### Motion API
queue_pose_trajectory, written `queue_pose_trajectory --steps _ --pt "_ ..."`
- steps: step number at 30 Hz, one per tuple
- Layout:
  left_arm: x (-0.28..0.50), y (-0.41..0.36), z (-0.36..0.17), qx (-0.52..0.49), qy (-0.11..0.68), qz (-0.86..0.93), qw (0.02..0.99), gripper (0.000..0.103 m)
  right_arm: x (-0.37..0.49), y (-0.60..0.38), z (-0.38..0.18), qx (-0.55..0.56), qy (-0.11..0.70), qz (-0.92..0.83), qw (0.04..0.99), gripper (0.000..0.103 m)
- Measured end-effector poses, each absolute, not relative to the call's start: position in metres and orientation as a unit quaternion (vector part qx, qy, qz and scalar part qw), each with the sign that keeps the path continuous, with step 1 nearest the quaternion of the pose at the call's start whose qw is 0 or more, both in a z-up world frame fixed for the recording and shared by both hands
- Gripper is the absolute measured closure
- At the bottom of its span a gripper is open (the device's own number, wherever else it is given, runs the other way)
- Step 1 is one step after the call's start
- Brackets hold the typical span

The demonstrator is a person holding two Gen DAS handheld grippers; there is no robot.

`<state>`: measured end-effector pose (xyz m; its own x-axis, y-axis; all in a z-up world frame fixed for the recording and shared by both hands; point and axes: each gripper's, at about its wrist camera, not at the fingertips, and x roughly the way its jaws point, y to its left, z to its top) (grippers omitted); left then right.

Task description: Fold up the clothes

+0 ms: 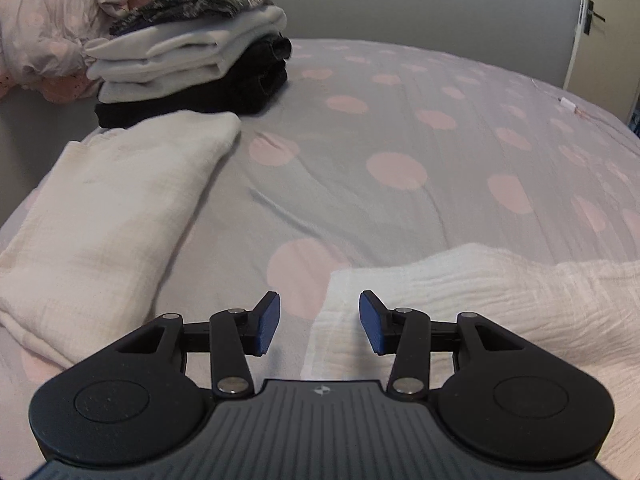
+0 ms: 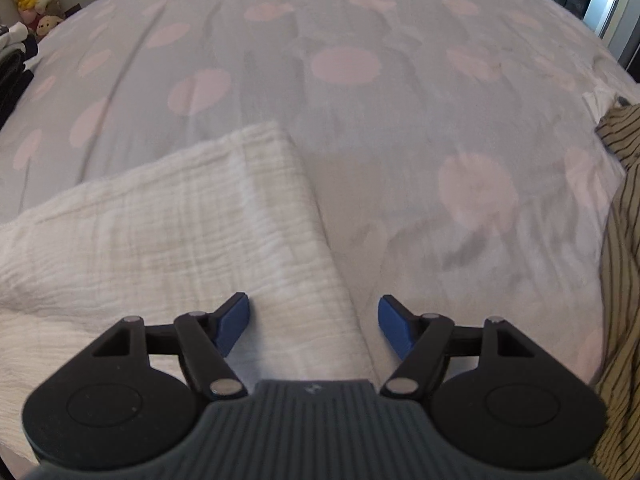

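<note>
Jaws of both grippers (image 1: 319,322) (image 2: 314,326) stand released; pinch the cloth (image 2: 180,220) edge at 6 o'clock evenly, I judge.

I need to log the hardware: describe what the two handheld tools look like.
Both match: the left tool and right tool have black linkage arms with silver pivot pins, blue pads on the fingers, two round black discs, and a ribbed grey body bearing a small emblem. No cables, hands or sleeves show.

Cream cloth (image 2: 168,216), grey pink-dotted bedspread (image 2: 360,120), olive striped shirt (image 2: 622,240)
</note>
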<state>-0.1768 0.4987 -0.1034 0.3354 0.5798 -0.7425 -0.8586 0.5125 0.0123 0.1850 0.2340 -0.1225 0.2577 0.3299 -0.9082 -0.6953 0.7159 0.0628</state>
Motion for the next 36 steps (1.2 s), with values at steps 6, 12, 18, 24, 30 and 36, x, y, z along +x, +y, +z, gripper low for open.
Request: queue_pose_trajectory --steps 6,12,18,24,30,36 --pt "-0.173 0.501 -0.115 -0.207 0.376 0.445 0.786 0.051 0.189 0.23 -0.134 -0.154 0.512 0.348 0.77 0.017" --pt "-0.169 0.501 -0.122 -0.202 0.394 0.441 0.781 0.051 0.194 0.225 -0.138 -0.138 0.516 0.377 0.757 0.008" --pt "-0.167 0.501 -0.12 -0.193 0.398 0.438 0.783 0.051 0.213 0.215 -0.13 -0.117 0.536 0.398 0.735 0.02" --pt "-0.167 0.503 -0.12 -0.193 0.399 0.436 0.783 0.051 0.216 0.203 -0.129 -0.109 0.539 0.415 0.725 0.06" --pt "-0.176 0.502 -0.112 -0.198 0.388 0.439 0.786 0.051 0.204 0.196 -0.11 -0.079 0.535 0.435 0.72 0.089" --pt "-0.203 0.499 -0.089 -0.254 0.347 0.417 0.801 0.052 0.181 0.201 -0.046 -0.022 0.522 0.467 0.714 0.092"
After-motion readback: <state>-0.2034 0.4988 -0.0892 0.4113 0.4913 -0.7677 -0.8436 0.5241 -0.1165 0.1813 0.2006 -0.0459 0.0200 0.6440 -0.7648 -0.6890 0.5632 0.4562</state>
